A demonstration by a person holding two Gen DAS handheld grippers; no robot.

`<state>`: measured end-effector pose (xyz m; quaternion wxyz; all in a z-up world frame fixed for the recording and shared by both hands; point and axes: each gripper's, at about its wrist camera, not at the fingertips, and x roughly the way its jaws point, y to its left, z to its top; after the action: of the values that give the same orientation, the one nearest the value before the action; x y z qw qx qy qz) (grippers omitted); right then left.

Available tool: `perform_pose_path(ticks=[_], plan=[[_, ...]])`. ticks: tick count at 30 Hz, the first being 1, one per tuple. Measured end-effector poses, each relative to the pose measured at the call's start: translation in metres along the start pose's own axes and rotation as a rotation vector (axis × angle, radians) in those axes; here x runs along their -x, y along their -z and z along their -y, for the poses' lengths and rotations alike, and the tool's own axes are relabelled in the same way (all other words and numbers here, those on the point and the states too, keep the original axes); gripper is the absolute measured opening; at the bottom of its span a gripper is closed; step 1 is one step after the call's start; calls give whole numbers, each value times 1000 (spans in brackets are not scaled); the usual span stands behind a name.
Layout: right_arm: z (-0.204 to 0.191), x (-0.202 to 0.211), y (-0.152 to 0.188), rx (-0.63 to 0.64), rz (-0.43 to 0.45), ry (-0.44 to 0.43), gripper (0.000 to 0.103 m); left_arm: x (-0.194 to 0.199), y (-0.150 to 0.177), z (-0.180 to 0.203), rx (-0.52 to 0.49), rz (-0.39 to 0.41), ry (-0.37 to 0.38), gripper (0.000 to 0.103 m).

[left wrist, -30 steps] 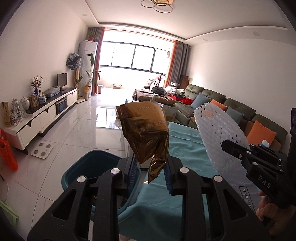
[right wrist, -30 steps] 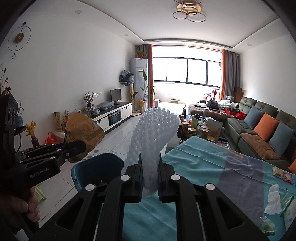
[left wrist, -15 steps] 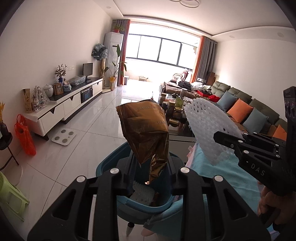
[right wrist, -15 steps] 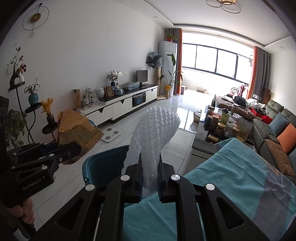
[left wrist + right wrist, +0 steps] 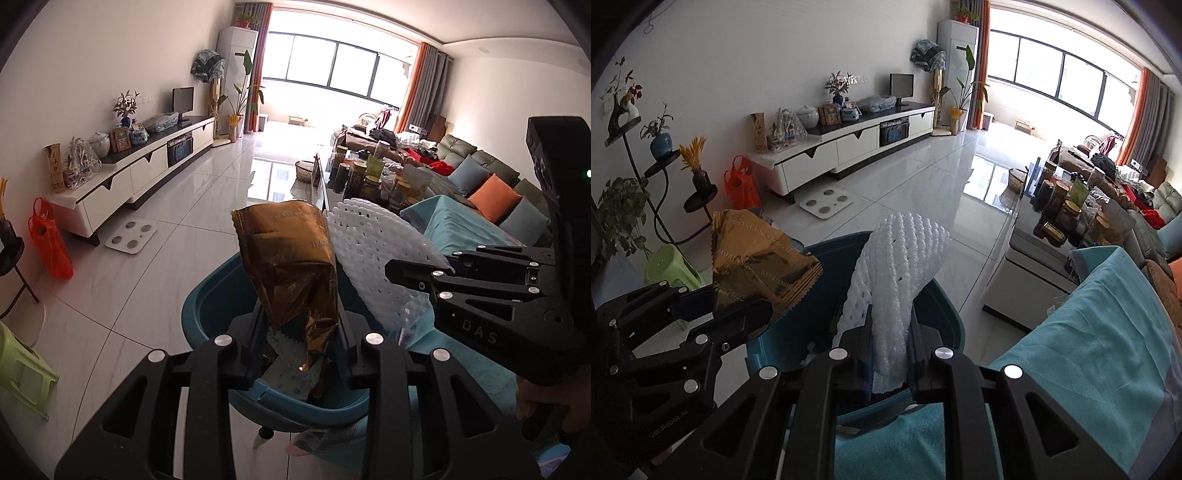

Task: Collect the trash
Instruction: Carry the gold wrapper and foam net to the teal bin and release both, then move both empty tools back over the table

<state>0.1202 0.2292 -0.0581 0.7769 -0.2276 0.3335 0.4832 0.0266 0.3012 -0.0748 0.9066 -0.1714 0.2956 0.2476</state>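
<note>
Gold wrapper point(image 5: 291, 273) between left tongs point(image 5: 301, 332) — opening.

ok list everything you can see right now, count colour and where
gold snack wrapper: one, gold-brown foil, between the left claw's fingers above the bin
foam fruit net: one, white mesh, between the right claw's fingers above the bin
trash bin: one, teal, on the floor beside the covered table, trash already inside
table cover: one, teal cloth, to the right of the bin
tv cabinet: one, white with black top, along the left wall
bathroom scale: one, white, on the floor before the cabinet
plastic bag: one, orange-red, by the cabinet's end
stool: one, green, far left
sofa: one, grey-green with orange and blue cushions, right wall
left claw: black, jaws opening, wrapper between them
right claw: black, jaws opening, net between them
</note>
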Motion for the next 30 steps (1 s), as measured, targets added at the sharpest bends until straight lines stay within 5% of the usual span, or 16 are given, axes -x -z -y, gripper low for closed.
perform_pose_path(ticks=[8, 12, 21, 30], plan=[[-4, -14, -7, 19, -51, 21, 17, -49, 1, 6, 25, -91, -40, 39], [-7, -17, -8, 32, -66, 24, 27, -60, 3, 9, 22, -100, -56, 51], [0, -12, -10, 21, -44, 43, 46, -62, 2, 14, 30, -92, -94, 77], [10, 1, -8, -9, -7, 36, 57, -53, 2, 9, 21, -69, -119, 88]])
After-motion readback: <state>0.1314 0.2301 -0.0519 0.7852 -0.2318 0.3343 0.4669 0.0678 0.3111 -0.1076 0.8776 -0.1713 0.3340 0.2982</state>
